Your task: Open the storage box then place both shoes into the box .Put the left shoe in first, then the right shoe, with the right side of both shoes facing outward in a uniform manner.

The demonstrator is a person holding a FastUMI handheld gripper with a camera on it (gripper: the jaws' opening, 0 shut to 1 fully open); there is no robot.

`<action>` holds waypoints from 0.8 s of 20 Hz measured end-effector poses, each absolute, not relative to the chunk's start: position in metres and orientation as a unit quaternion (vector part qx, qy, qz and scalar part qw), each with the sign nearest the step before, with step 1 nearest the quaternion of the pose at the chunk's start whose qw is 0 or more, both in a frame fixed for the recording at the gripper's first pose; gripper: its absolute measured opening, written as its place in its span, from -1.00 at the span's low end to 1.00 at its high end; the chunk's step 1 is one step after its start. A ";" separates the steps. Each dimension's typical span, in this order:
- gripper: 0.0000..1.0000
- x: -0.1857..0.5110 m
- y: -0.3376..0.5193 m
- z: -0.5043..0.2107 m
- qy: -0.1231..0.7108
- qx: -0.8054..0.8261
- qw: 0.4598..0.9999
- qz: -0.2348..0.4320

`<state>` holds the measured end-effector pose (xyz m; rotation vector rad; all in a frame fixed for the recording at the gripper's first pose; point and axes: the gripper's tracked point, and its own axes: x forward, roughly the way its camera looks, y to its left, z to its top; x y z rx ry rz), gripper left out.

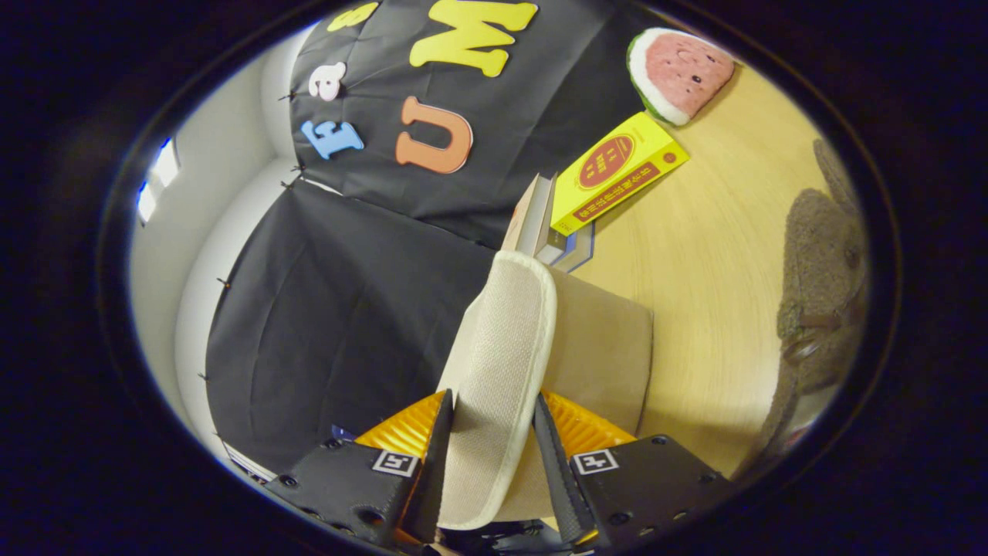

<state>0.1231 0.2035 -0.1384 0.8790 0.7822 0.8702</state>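
Observation:
A beige slipper (498, 363) with a pale woven sole stands on edge between my fingers, its sole facing left and its toe pointing away from me. My gripper (494, 440) is shut on it, one finger (436, 455) on the sole and the other on the upper side. Behind the slipper lies a tan flat panel (606, 355), seemingly part of the storage box, on the wooden table (710, 286). I cannot tell whether this is the left or the right shoe.
Beyond the slipper stand some books (540, 220) with a yellow box (617, 174) leaning on them. A watermelon-slice plush (675, 73) lies farther back. A brown fuzzy toy (822, 270) sits at the right on the table.

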 end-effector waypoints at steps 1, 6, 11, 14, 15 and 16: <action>0.16 0.124 0.202 -0.137 0.356 0.400 0.747 0.394; -0.34 0.126 0.187 -0.128 0.354 0.409 0.748 0.384; -0.62 0.119 0.177 -0.100 0.334 0.414 0.746 0.401; -0.82 0.116 0.180 -0.095 0.332 0.390 0.765 0.390; -0.88 0.115 0.178 -0.087 0.333 0.385 0.769 0.387; -0.88 0.115 0.189 -0.081 0.328 0.382 0.771 0.389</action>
